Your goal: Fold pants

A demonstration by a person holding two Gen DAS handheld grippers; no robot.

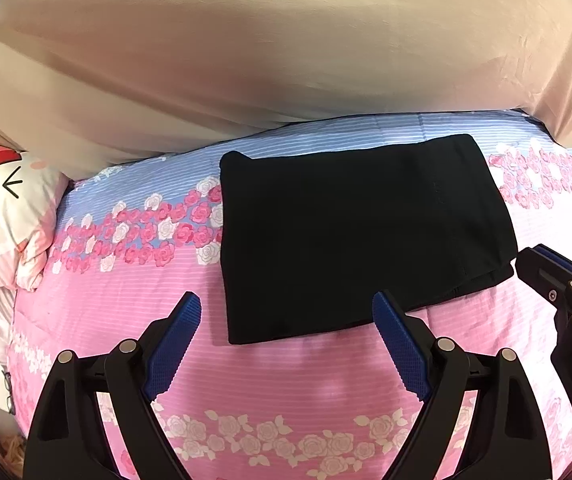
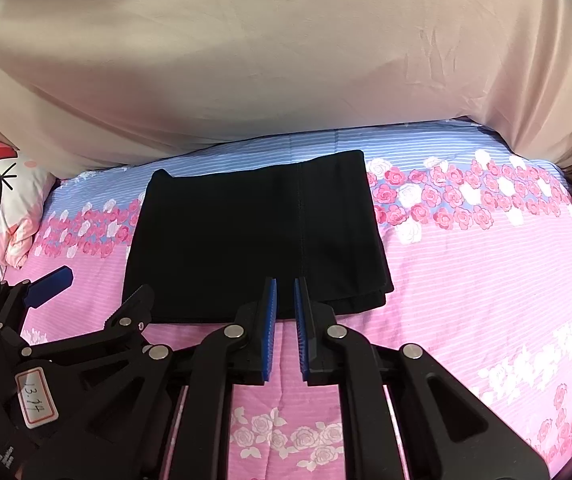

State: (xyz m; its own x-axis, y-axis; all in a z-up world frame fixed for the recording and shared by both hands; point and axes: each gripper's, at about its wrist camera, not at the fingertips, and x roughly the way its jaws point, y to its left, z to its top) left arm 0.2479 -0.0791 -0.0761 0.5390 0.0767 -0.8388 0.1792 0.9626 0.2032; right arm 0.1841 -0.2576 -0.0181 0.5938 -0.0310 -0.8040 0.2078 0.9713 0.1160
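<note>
Pants [image 2: 253,236] lie folded; gripper label [image 2: 37,398] reads "13.14".

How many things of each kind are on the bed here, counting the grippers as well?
Black folded pants: 1
Pink and blue striped floral quilt: 1
White cartoon-print pillow: 1
Beige fabric backdrop behind the bed: 1
Hand-held grippers, left hand-held gripper open and empty, right hand-held gripper nearly closed on nothing: 2
Total: 6
</note>
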